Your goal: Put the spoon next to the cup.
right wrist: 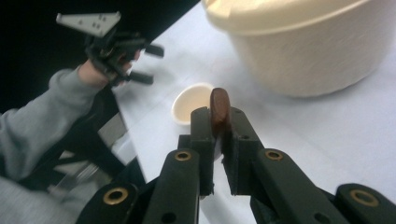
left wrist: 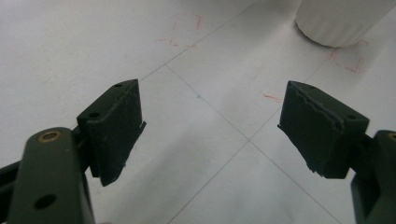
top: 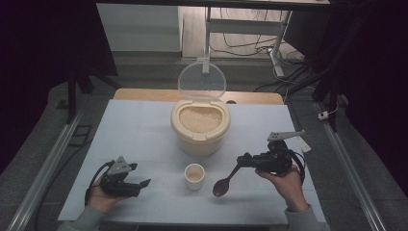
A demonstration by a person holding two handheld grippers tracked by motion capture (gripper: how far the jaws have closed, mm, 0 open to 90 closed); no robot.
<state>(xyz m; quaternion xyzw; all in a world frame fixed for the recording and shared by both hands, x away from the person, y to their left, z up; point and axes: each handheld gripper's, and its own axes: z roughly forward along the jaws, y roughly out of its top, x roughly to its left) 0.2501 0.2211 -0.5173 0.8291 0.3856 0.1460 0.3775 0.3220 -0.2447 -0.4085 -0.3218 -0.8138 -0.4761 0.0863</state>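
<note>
Pinching a dark brown wooden spoon by its handle, the right gripper holds its glossy bowl near the small cup; the left gripper is spread.

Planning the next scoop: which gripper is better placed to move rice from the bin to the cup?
Right. The right gripper is already shut on the spoon, whose bowl sits beside the cup, with the open rice bin just beyond. The left gripper rests open and empty, farther from the bin.

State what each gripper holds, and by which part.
Right gripper clamps the spoon by its handle end. Left gripper holds nothing.
</note>
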